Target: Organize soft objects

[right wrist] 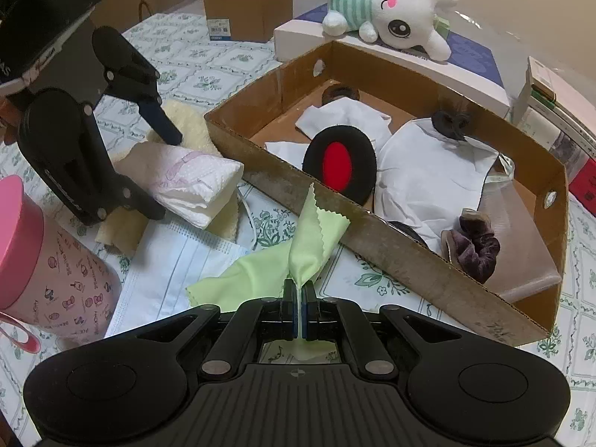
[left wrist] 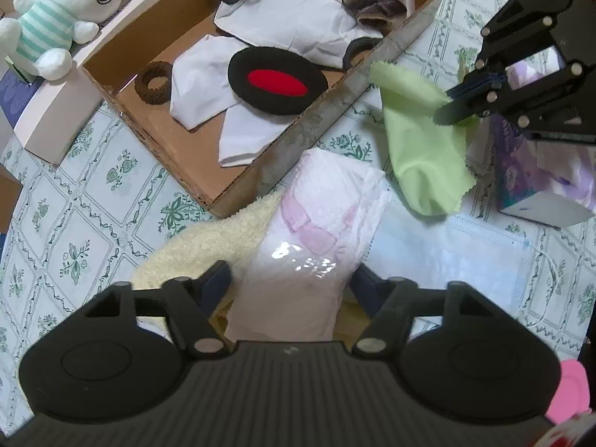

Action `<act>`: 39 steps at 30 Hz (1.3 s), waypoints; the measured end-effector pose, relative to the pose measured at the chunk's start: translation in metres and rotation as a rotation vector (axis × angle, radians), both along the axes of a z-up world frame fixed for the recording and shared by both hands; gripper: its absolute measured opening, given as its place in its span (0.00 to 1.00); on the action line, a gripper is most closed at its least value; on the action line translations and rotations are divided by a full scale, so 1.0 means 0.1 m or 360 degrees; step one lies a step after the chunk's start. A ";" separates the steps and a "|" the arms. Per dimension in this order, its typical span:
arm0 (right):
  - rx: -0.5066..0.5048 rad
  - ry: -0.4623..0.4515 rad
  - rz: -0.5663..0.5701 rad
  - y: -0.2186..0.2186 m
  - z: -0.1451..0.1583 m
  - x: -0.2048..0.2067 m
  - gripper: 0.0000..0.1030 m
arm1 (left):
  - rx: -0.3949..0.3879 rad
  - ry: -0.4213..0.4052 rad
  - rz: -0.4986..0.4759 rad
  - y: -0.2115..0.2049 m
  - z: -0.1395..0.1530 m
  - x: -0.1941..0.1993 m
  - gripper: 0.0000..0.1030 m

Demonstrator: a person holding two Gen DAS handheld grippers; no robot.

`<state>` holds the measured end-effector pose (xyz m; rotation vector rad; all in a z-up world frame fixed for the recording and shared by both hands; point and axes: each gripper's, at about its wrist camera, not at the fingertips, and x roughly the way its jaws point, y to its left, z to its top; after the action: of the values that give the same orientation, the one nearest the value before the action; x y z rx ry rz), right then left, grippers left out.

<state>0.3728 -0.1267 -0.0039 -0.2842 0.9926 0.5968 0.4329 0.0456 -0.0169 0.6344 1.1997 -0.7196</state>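
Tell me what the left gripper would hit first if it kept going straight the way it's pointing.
Most likely the white plastic-wrapped pad, lying between the left gripper's open fingers on the cream fleece cloth.

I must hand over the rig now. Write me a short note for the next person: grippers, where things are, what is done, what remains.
Right gripper: shut on the green cloth, lifted beside the cardboard box.
Left gripper: around the white padded pack, which lies on the cream towel; grip not confirmed.
Done: earmuff, scrunchies and white cloths are in the box.
Left: cloth, pack, towel, face mask.
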 end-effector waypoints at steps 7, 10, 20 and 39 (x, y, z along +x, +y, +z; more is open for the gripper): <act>0.0032 -0.0033 -0.0034 -0.06 0.07 -0.06 0.02 | -0.0024 -0.0005 0.0024 0.03 0.13 -0.08 0.34; 0.0054 -0.0058 -0.0053 -0.09 0.14 -0.11 0.02 | -0.0048 -0.0043 0.0065 0.05 0.25 -0.14 0.31; 0.0165 -0.0156 -0.0123 -0.24 0.56 -0.42 0.02 | -0.0263 -0.0188 0.0381 0.21 0.87 -0.42 0.31; 0.0349 -0.0341 -0.0143 -0.53 1.32 -1.42 0.02 | -0.0525 -0.0368 0.0831 0.22 1.48 -1.59 0.31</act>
<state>0.2308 -0.1795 0.1282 -0.1057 0.7225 0.5748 0.2737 0.0678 0.1316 0.1106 0.9460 -0.3737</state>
